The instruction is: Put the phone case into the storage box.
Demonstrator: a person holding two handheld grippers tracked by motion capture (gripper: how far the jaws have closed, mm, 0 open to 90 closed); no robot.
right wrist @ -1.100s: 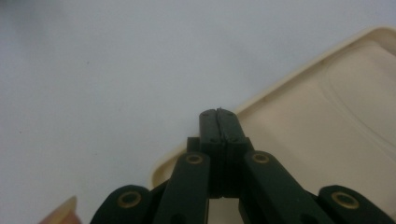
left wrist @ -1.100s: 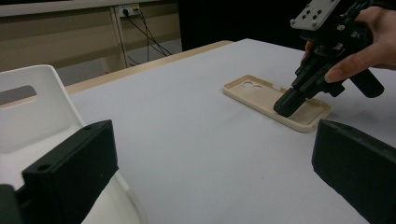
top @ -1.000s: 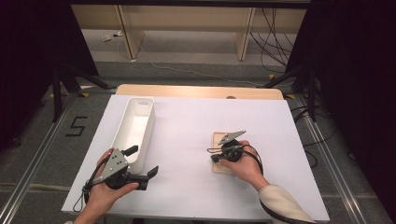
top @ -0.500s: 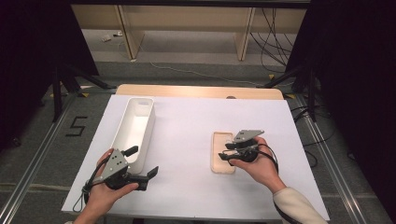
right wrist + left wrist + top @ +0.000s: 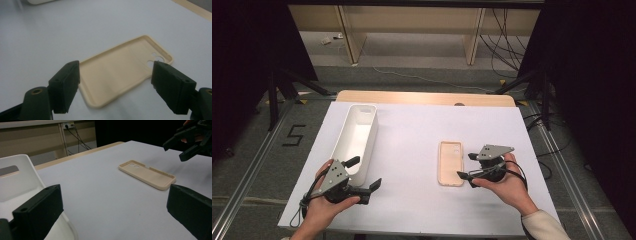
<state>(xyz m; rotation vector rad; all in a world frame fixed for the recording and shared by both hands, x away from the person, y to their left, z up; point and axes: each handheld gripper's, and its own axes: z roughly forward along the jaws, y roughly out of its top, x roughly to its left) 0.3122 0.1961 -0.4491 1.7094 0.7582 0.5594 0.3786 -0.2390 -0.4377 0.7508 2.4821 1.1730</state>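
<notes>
A beige phone case (image 5: 450, 162) lies flat, hollow side up, on the white table right of centre; it also shows in the left gripper view (image 5: 147, 173) and the right gripper view (image 5: 125, 68). My right gripper (image 5: 466, 166) is open just to the right of the case, jaws pointing at it, nothing between them (image 5: 116, 86). My left gripper (image 5: 364, 172) is open near the front left, next to the near end of a long white tray (image 5: 356, 137), its jaws (image 5: 112, 212) wide apart and holding nothing.
The white tray (image 5: 17, 177) runs front to back along the table's left side. A wooden strip (image 5: 427, 97) borders the table's far edge. Cables and furniture legs lie on the floor beyond.
My right gripper left the phone case and drew back to the right of it, its jaws spread. The case stays flat on the table. The left gripper has not moved.
</notes>
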